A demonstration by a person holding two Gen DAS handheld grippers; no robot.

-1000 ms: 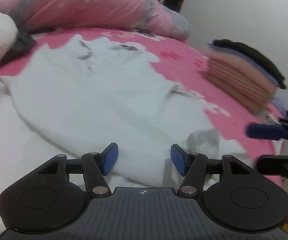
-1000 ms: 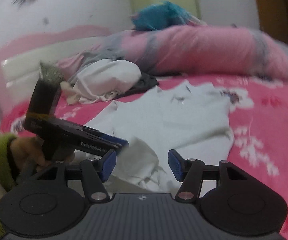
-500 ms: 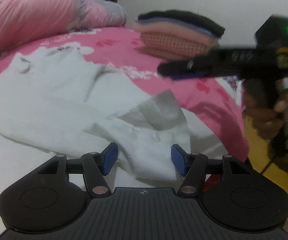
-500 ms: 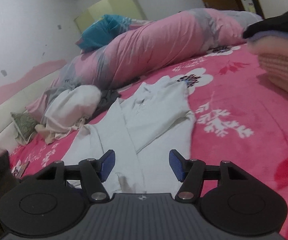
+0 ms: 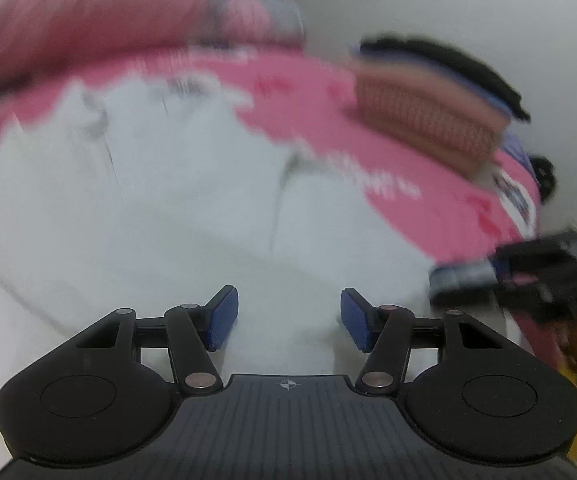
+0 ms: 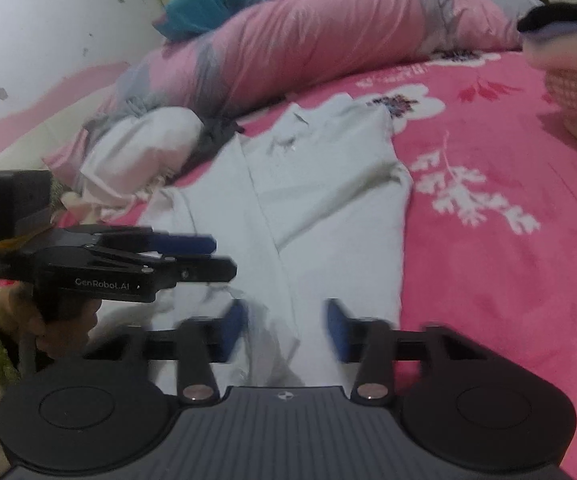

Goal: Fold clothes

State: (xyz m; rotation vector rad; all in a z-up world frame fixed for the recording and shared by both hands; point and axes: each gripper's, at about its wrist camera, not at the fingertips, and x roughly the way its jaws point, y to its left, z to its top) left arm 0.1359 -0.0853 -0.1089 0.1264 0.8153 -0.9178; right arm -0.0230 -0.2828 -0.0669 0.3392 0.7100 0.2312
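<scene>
Jaws closing, white shirt (image 6: 328, 208) between, unpinched

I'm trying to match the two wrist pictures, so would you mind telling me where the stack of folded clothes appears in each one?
Left wrist view: the stack of folded clothes sits in the upper right, on the pink bedspread.
Right wrist view: only part of the stack shows, cut off by the right edge, upper right.
Shared landmark: the white shirt spread on the bed, left of the stack in both views.
</scene>
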